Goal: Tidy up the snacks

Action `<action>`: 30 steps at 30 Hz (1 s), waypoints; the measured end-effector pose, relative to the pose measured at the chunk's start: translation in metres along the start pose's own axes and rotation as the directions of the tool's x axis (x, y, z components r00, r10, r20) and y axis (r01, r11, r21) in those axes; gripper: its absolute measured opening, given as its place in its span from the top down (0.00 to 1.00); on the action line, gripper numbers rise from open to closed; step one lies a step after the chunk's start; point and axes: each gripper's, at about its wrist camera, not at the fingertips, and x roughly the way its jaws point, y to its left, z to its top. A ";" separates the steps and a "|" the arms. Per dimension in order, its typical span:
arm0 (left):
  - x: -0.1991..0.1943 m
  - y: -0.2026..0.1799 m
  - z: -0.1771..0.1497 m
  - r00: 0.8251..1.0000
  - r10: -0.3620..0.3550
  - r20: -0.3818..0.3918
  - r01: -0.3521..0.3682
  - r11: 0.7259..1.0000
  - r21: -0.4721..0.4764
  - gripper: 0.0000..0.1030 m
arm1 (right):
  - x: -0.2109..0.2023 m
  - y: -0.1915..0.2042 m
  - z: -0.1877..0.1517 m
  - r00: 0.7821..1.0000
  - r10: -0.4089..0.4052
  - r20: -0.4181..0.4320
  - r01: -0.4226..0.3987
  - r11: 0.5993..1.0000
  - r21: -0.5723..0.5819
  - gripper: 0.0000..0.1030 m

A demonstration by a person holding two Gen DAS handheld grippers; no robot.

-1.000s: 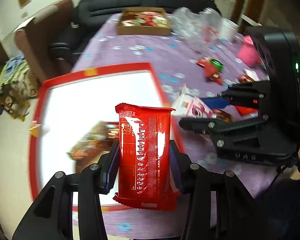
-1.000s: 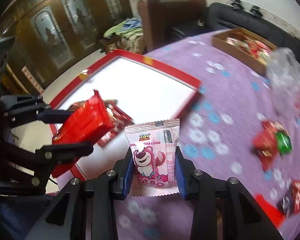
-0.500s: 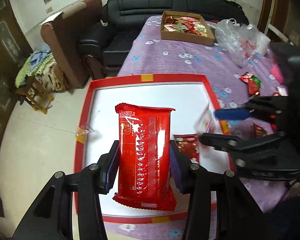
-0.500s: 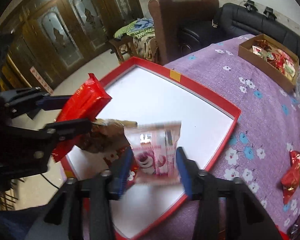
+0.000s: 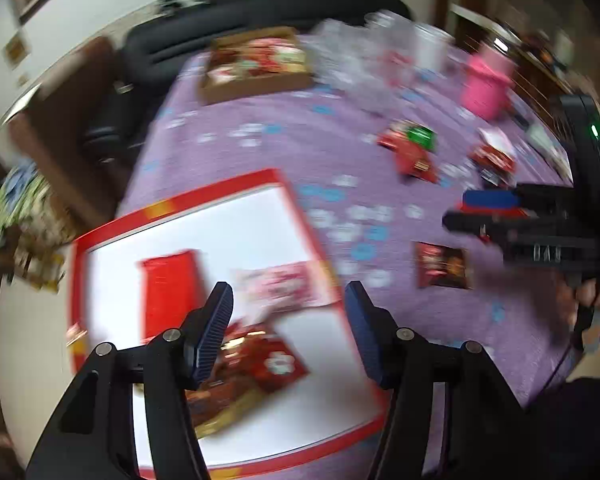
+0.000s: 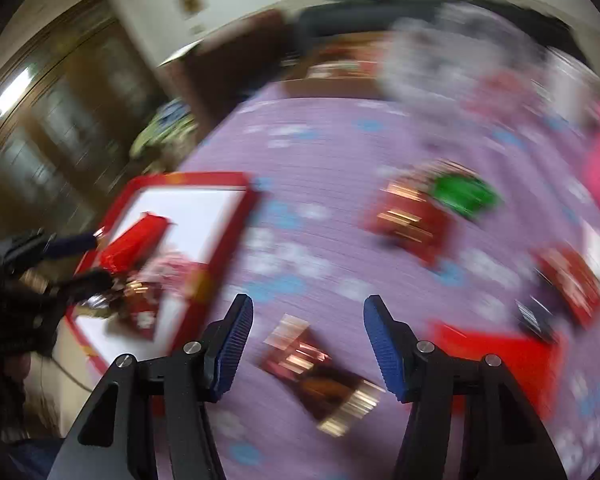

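**Both grippers empty, snacks lying in tray and on cloth**

Left gripper (image 5: pixel 288 312) is hanging over the near part of the red-rimmed tray (image 5: pixel 204 196), jaws spread wide, gripping nothing. Red packet (image 5: pixel 168 292) is lying flat on the tray's white floor, just left of the left finger (image 5: pixel 214 328) and beyond its tip, not between the jaws. Pink-and-white packet (image 5: pixel 280 286) is lying across the tray's right side, showing in the gap between the fingertips but beneath them; whether it is touching the rim is lost in blur. A dark red wrapper with a white flower (image 5: pixel 268 360) is lying nearer the camera, partly behind the left finger.

Right gripper (image 6: pixel 308 332) is hovering over the purple flowered tablecloth (image 6: pixel 320 152), jaws likewise spread and empty. A dark brown-and-red packet (image 6: pixel 320 372) is lying on the cloth directly between and below its fingers, apart from both pads. Flat red packet (image 6: pixel 500 352) is lying just right of the right finger. Red and green wrappers (image 6: pixel 432 208) are sitting farther out on the cloth.

Cardboard box of snacks (image 5: pixel 256 68) is sitting at the far end, well apart from the tray. Both views are blurring heavily.
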 end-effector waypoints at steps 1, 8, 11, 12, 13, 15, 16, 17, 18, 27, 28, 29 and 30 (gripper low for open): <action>0.004 -0.010 0.002 1.000 -0.020 -0.010 0.020 0.999 0.025 0.45 | -0.008 -0.020 -0.007 1.000 -0.025 0.008 0.024 0.998 0.051 0.42; 0.038 -0.069 0.021 0.984 -0.147 -0.102 0.159 0.980 0.122 0.45 | -0.047 -0.104 -0.047 0.990 -0.140 0.012 0.132 0.956 0.261 0.42; 0.049 -0.080 0.028 0.975 -0.179 -0.130 0.194 0.974 0.114 0.45 | -0.061 -0.116 -0.058 0.986 -0.168 0.011 0.158 0.947 0.281 0.42; 0.054 -0.084 0.031 0.972 -0.190 -0.141 0.207 0.971 0.117 0.45 | -0.065 -0.119 -0.062 0.984 -0.175 0.008 0.166 0.945 0.282 0.42; 0.056 -0.086 0.032 0.970 -0.195 -0.148 0.214 0.969 0.121 0.45 | -0.069 -0.122 -0.066 0.983 -0.183 0.004 0.175 0.943 0.283 0.42; 0.060 -0.092 0.034 0.965 -0.204 -0.163 0.225 0.967 0.123 0.45 | -0.074 -0.127 -0.071 0.981 -0.195 -0.002 0.187 0.941 0.282 0.42; 0.062 -0.092 0.035 0.963 -0.208 -0.169 0.229 0.967 0.115 0.45 | -0.077 -0.130 -0.074 0.980 -0.197 -0.006 0.191 0.941 0.279 0.42; 0.063 -0.092 0.036 0.962 -0.211 -0.173 0.232 0.967 0.106 0.45 | -0.077 -0.131 -0.074 0.980 -0.199 -0.013 0.195 0.942 0.274 0.42; 0.065 -0.093 0.037 0.962 -0.210 -0.173 0.230 0.968 0.102 0.45 | -0.076 -0.132 -0.073 0.980 -0.200 -0.019 0.198 0.943 0.268 0.42; 0.056 -0.073 0.026 0.974 -0.162 -0.161 0.170 0.985 0.041 0.45 | -0.053 -0.112 -0.041 0.987 -0.153 -0.041 0.155 0.986 0.069 0.42; 0.054 -0.071 0.024 0.974 -0.161 -0.160 0.168 0.985 0.032 0.45 | -0.049 -0.108 -0.035 0.990 -0.138 -0.040 0.140 0.989 0.039 0.42; 0.052 -0.069 0.021 0.974 -0.161 -0.159 0.166 0.986 0.021 0.45 | -0.045 -0.103 -0.027 0.992 -0.118 -0.041 0.119 0.993 0.009 0.42; 0.049 -0.067 0.018 0.974 -0.164 -0.158 0.167 0.986 0.006 0.45 | -0.039 -0.099 -0.020 0.995 -0.087 -0.053 0.087 0.996 -0.018 0.42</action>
